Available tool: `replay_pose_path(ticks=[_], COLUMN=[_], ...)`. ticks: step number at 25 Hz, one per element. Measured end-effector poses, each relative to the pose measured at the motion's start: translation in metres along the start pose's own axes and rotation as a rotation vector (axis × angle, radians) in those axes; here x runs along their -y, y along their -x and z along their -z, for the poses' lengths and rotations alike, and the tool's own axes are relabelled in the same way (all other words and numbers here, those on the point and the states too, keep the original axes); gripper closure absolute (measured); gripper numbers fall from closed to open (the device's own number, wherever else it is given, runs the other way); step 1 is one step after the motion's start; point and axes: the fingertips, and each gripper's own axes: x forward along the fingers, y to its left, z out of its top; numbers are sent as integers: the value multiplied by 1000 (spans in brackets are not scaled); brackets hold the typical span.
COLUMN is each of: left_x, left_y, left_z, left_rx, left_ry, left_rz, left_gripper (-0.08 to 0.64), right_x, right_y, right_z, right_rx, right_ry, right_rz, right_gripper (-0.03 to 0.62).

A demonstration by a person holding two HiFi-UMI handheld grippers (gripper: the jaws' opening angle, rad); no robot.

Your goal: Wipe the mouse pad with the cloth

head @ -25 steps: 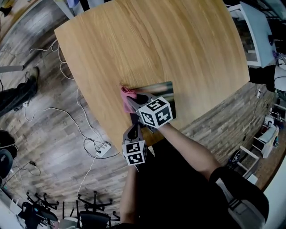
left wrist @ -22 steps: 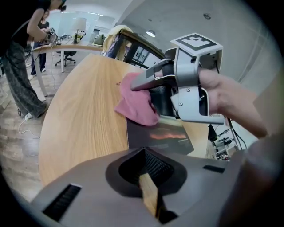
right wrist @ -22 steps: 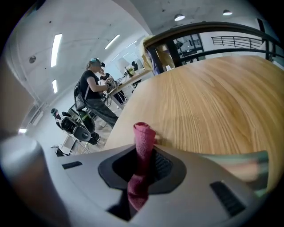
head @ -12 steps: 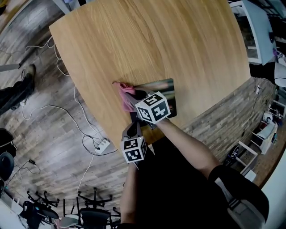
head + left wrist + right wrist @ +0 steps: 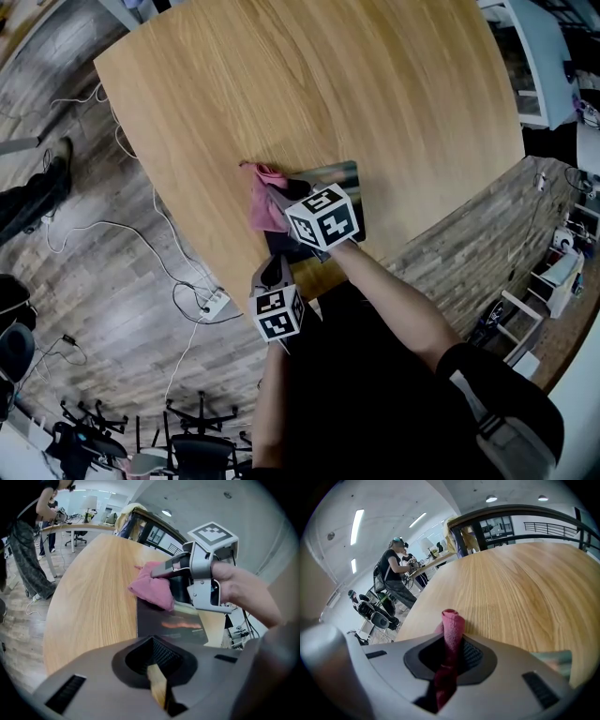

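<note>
A dark mouse pad (image 5: 333,192) lies near the front edge of the round wooden table (image 5: 309,84). A pink cloth (image 5: 262,199) is bunched over the pad's left edge and partly on the wood. My right gripper (image 5: 283,204) is shut on it, and in the right gripper view the cloth (image 5: 453,619) stands up between the jaws of the right gripper (image 5: 450,644). My left gripper (image 5: 275,269) sits at the pad's near corner by the table edge. In the left gripper view the left gripper (image 5: 159,688) shows its jaws closed to a thin slit, with the pad (image 5: 168,620), the cloth (image 5: 152,590) and the right gripper (image 5: 187,569) ahead.
Cables and a power strip (image 5: 216,307) lie on the wood-pattern floor left of the table. Office chairs (image 5: 187,441) stand nearer me. A person (image 5: 26,550) stands beyond the table's far side. Shelving (image 5: 544,56) lines the right.
My right gripper has dragged the cloth a little to the left, so its tip now reaches past the pad's left edge onto the table. The left gripper has stayed put.
</note>
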Motion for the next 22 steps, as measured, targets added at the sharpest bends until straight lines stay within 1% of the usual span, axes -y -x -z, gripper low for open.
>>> replay_pose_path(ticks=[9,17,22], left_x=[-2,-2,-4], left_y=[1,1,0], left_z=[1,5,4], left_rx=[-1,-5,-4], left_ry=[-5,1,-11], left_rz=[-18,-21,-34], left_gripper=[537,537,537], right_x=[23,60,84], right_y=[13,37,50], right_z=[6,15,20], right_rx=[8,16,17], right_ry=[-10,-33,-41], right_rz=[26,73,104], right_gripper=[529,529,529])
